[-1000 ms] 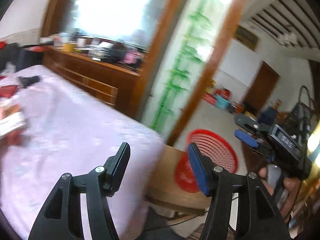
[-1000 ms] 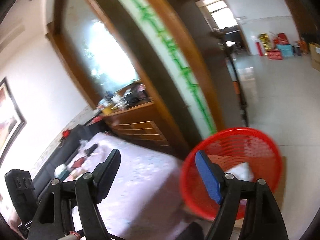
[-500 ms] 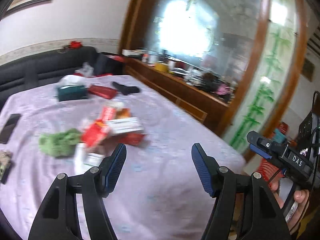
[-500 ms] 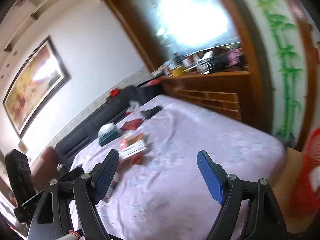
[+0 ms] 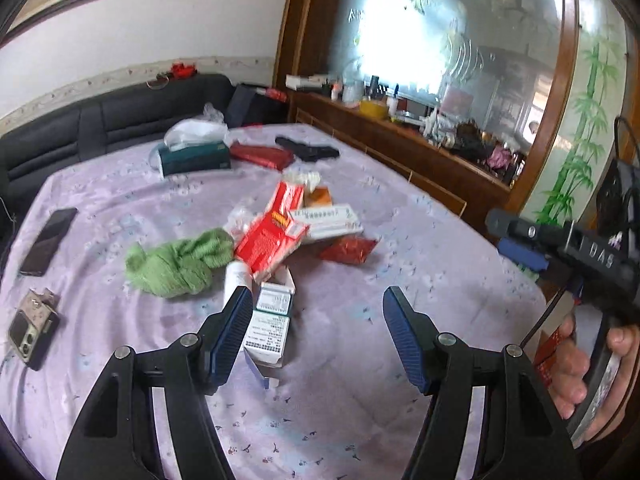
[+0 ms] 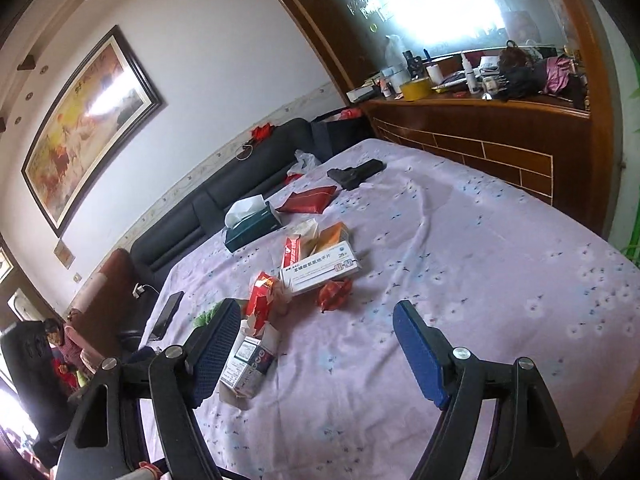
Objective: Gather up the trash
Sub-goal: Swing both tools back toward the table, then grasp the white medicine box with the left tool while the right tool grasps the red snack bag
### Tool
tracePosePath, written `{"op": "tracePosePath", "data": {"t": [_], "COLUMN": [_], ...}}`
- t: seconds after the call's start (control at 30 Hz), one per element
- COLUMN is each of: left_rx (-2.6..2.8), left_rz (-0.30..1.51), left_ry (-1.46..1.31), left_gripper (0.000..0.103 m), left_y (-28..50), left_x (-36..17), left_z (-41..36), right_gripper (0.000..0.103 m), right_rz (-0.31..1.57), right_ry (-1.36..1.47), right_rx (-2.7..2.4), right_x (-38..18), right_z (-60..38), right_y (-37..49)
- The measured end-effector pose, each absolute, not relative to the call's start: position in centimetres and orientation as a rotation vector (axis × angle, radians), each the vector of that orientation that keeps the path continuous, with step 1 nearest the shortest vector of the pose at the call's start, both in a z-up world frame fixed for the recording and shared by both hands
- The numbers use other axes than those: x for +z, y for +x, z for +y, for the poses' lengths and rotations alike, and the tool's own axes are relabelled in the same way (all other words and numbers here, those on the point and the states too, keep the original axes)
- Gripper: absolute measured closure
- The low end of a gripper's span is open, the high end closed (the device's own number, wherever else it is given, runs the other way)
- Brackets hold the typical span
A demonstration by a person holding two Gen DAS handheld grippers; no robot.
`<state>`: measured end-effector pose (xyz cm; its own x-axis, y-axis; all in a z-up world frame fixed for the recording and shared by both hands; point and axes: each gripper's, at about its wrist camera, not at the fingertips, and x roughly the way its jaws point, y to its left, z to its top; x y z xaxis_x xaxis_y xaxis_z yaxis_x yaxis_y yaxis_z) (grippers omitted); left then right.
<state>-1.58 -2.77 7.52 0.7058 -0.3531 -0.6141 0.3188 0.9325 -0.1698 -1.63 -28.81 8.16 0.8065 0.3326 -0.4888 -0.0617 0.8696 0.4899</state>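
Both tongs stand wide and empty — left tongs (image 5: pixel 316 334), right tongs (image 6: pixel 316 350) — above the lilac bed (image 5: pixel 420 240). The trash, a heap of red and white cartons (image 5: pixel 280 236), lies mid-bed beside a green cloth (image 5: pixel 180 260).

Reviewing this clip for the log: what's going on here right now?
A person holds a gripper in each hand over a bed strewn with litter. Both the left gripper and right gripper are open and empty, aimed at a pile of packaging: a white medicine box nearest, a red carton, a flat white box and a red wrapper. Nothing is picked up yet. A green cloth, tissue box and phone lie nearby.
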Motion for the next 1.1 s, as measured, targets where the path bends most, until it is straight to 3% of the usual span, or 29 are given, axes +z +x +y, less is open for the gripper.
{"op": "tracePosePath", "data": {"t": [0.67,0.97,1.1], "left_rx": [-0.327,-0.332,-0.327], "left_rz": [0.887,0.877,0.871], "left_ry": [-0.058,-0.049,-0.019], "left_gripper": [0.046,0.061,0.063], "left_y": [4.2,4.5,4.2], "left_x": [1.4,0.6,0.4], "left_z": [-2.9,-3.1,-3.6], "right_gripper": [0.036,0.044,0.045], "right_rz": [0.734,0.824,0.864], "right_ry": [0.527,0.557,0.565], "right_rx": [0.255,0.269,0.238], "right_x": [3.4,1.0,-0.4], "right_z": [-27.3,-26.0,-25.7], "right_y": [5.2,9.6,11.4]}}
